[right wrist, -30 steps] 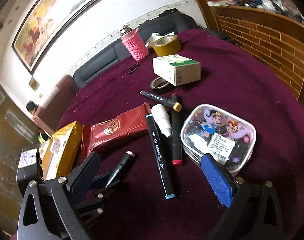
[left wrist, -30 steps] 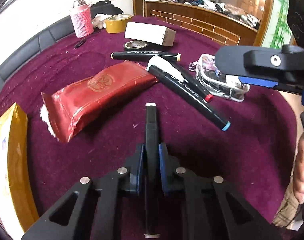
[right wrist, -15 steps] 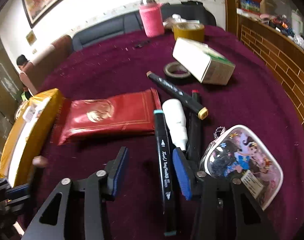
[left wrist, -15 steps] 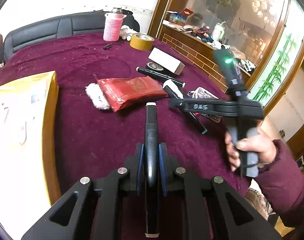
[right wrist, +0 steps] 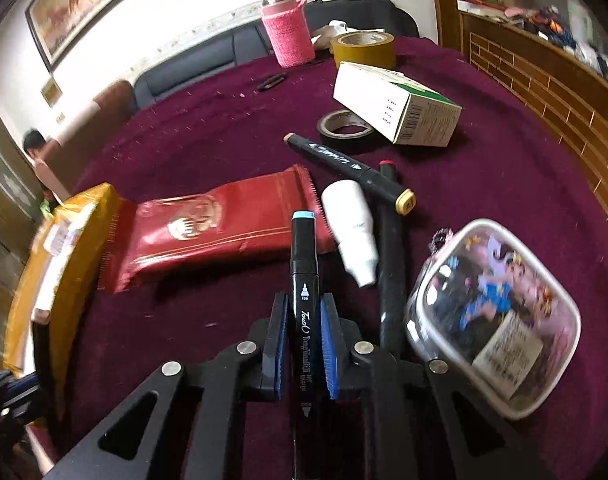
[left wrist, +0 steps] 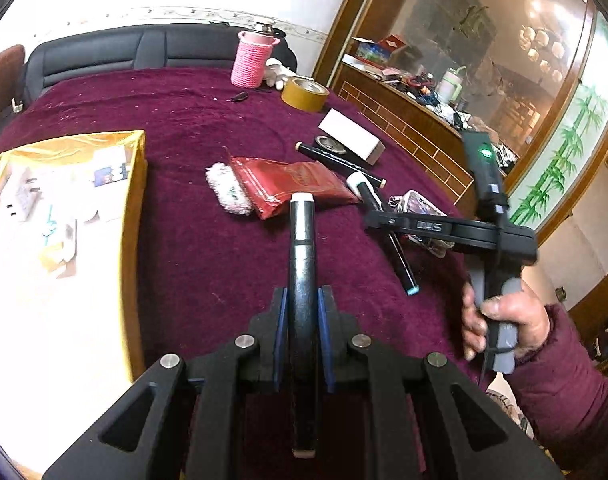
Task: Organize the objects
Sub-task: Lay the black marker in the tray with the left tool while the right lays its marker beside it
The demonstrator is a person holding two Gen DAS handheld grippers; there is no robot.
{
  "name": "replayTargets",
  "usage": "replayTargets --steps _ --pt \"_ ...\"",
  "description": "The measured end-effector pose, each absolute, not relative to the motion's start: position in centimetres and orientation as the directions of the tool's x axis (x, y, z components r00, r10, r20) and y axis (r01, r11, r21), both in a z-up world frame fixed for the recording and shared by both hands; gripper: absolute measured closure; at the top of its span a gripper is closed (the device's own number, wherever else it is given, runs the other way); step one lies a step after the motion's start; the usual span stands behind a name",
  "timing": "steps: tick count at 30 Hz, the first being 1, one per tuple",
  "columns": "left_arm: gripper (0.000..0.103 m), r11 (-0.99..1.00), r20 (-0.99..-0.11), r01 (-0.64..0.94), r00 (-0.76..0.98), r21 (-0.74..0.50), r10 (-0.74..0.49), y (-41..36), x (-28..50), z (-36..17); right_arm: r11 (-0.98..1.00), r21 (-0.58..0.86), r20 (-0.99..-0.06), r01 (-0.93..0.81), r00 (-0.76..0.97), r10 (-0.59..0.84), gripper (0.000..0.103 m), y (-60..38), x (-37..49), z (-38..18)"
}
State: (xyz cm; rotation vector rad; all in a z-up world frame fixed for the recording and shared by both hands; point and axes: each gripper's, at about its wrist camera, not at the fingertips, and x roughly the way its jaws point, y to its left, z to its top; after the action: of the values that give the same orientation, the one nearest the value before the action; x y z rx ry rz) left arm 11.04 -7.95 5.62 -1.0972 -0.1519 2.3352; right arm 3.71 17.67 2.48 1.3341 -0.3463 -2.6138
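My left gripper (left wrist: 303, 322) is clamped on a white-capped marker (left wrist: 302, 280), held above the cloth on the near side of the red pouch (left wrist: 296, 186). My right gripper (right wrist: 302, 332) pinches the blue-capped marker (right wrist: 303, 280), its cap just in front of the same pouch (right wrist: 220, 228). Risk: each pen is gripped near one end, so a quick swing may pivot it loose; lifting could also nudge the white bottle (right wrist: 352, 228) beside the pouch.
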Motion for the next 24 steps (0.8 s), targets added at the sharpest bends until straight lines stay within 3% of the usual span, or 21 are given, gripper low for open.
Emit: replayTargets --steps 7,18,24 --pt "0.089 -0.857 -0.648 -0.385 -0.563 -0.343 0.513 -10.8 12.0 6.8 -0.88 0.456 -0.671 0.132 -0.598 -0.438 0.087 16.8 6.3 5.1" --pt "0.089 -0.886 -0.513 -0.307 -0.728 -0.348 0.454 -19.8 14.7 13.2 -0.77 0.517 -0.535 0.374 -0.561 -0.632 0.086 9.0 8.0 11.6" --pt "0.089 -0.932 -0.545 -0.208 -0.764 -0.297 0.345 -24.0 14.0 13.1 -0.675 0.568 -0.52 0.47 -0.431 -0.737 0.086 3.0 7.3 12.5"
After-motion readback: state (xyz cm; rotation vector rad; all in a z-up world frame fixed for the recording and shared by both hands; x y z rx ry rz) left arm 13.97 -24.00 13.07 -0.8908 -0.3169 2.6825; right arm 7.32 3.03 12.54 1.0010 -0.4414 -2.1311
